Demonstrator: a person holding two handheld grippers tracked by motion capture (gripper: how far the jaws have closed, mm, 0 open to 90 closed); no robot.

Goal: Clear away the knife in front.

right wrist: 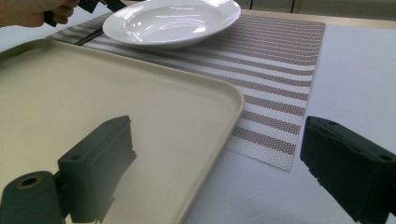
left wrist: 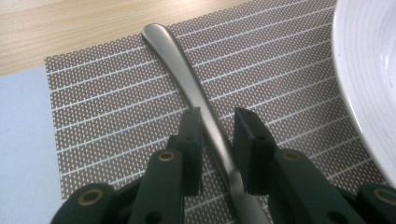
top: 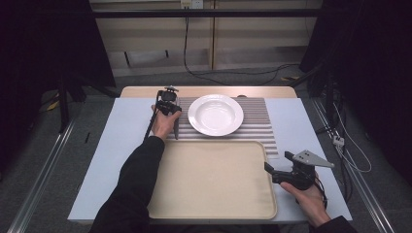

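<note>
Beige plastic lies nearest the person: a wide tray (top: 214, 179) sits at the near edge of the pale blue table (top: 97, 165), its far rim just overlapping the placemat. At the tray's right near corner the right gripper (top: 278, 164) rests in the person's right hand, its black jaws spread wide with nothing between them; in the right gripper view one jaw hangs over the tray's rim (right wrist: 224, 116) and the other over bare table beside it. Beyond the tray lies a brown and white striped placemat (top: 257, 124), and on it stands a white deep plate (top: 215, 114), well apart from the right gripper. Left of the plate, on the placemat's left part, lies a brushed metal utensil handle (left wrist: 187, 77), its rounded end pointing toward the wooden table edge (left wrist: 70, 28); its working end is hidden under the gripper. The left gripper (left wrist: 218, 135), held in the person's left hand (top: 164, 124), points down at this handle, which runs between the two black pads. One pad looks to be against the metal, the other stands just off it, so the handle is bracketed but not yet clamped.
</note>
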